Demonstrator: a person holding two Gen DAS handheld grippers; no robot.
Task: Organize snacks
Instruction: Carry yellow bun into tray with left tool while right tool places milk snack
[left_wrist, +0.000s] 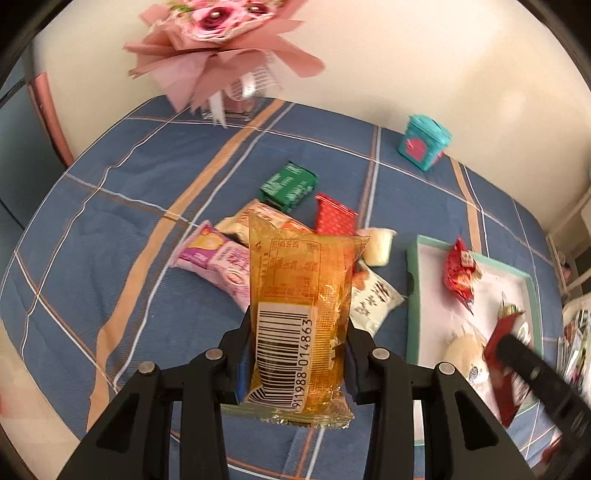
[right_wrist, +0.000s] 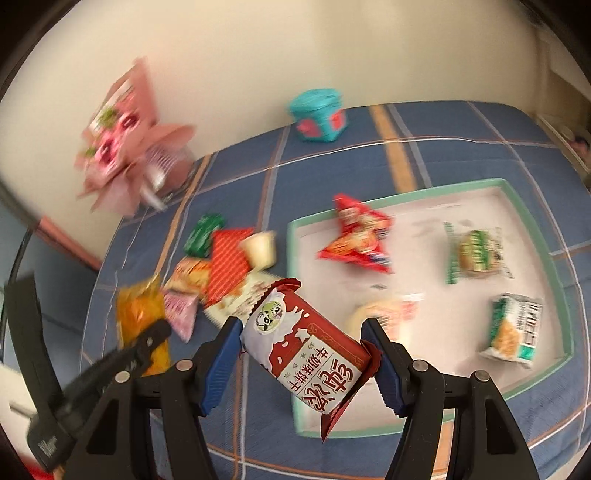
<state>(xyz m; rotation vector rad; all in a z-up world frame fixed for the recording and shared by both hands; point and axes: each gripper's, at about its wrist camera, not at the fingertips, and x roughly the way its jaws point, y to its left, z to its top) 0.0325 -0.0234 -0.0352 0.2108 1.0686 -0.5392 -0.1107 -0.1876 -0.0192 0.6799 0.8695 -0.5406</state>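
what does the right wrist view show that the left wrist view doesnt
Only the right wrist view shows the tray's far end, with the green-and-white packet and the clear-wrapped green snack, and the right gripper shut on the red-and-white packet.

Only the left wrist view shows the barcode on the orange packet in the left gripper.

Both share the tray, the red triangular packet, the teal tin, the bouquet and the snack pile.

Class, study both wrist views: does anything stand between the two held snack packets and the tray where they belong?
Nothing visible does. The left gripper holds the orange packet over the cloth beside the tray; the right gripper holds the red-and-white packet at the tray's near rim. The tray's middle lies bare.
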